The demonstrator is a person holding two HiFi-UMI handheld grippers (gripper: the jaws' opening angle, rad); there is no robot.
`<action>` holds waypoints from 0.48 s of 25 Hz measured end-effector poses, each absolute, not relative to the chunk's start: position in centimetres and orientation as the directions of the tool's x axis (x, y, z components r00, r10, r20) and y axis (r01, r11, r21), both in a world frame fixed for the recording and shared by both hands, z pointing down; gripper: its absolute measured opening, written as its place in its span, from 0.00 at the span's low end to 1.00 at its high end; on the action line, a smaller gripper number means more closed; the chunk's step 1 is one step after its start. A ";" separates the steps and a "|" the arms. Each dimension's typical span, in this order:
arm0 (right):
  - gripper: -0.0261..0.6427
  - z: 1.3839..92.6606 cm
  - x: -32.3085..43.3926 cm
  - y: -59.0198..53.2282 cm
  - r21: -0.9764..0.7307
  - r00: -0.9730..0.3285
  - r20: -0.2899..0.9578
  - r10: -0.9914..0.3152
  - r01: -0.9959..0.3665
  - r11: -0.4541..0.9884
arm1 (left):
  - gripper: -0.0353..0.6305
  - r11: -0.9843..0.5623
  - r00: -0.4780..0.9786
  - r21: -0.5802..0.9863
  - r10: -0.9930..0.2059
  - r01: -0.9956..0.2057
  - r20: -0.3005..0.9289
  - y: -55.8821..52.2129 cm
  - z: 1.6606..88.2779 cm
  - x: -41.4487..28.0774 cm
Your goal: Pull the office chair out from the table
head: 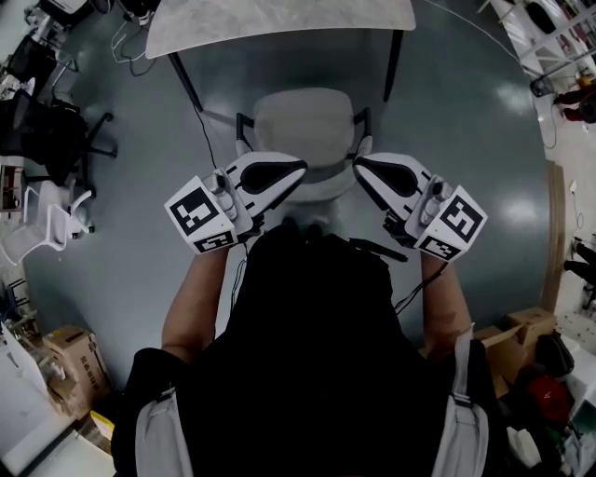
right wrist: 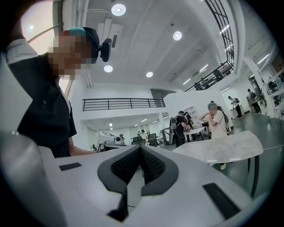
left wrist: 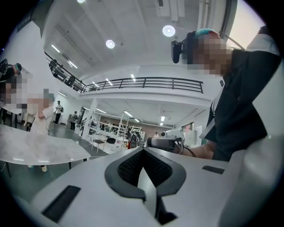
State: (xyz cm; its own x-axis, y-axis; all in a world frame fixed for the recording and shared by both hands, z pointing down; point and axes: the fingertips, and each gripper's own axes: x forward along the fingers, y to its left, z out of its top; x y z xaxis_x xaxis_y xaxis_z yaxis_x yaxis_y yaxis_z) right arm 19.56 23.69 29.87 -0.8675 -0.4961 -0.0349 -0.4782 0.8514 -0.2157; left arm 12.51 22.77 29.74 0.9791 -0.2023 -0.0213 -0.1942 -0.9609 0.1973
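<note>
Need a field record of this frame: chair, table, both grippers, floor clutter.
office chair: light grey, with armrests; seat looks clear of the table edge in the head view
table: pale marbled top, dark legs, just beyond the chair
left gripper: shut, empty, held level over the chair
right gripper: shut, empty, level, tip facing the left gripper's, apart from it
floor clutter: black chair and white chair at left; cardboard box lower left
</note>
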 end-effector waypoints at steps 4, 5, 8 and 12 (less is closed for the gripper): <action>0.07 30.1 19.4 23.7 -0.222 -0.872 -0.032 -0.489 -0.471 0.854 | 0.07 -0.964 0.977 0.177 -0.207 -0.197 -0.041 22.9 29.1 12.6; 0.07 30.1 19.4 23.7 -0.221 -0.873 -0.031 -0.486 -0.468 0.856 | 0.07 -0.964 0.978 0.181 -0.204 -0.193 -0.042 22.9 29.0 12.7; 0.07 30.1 19.1 23.8 -0.217 -0.881 -0.030 -0.472 -0.455 0.863 | 0.07 -0.964 0.981 0.195 -0.192 -0.183 -0.029 23.1 29.3 13.0; 0.07 30.4 18.3 24.2 -0.211 -0.894 -0.024 -0.447 -0.433 0.877 | 0.07 -0.964 0.985 0.209 -0.171 -0.164 -0.014 23.7 29.9 13.5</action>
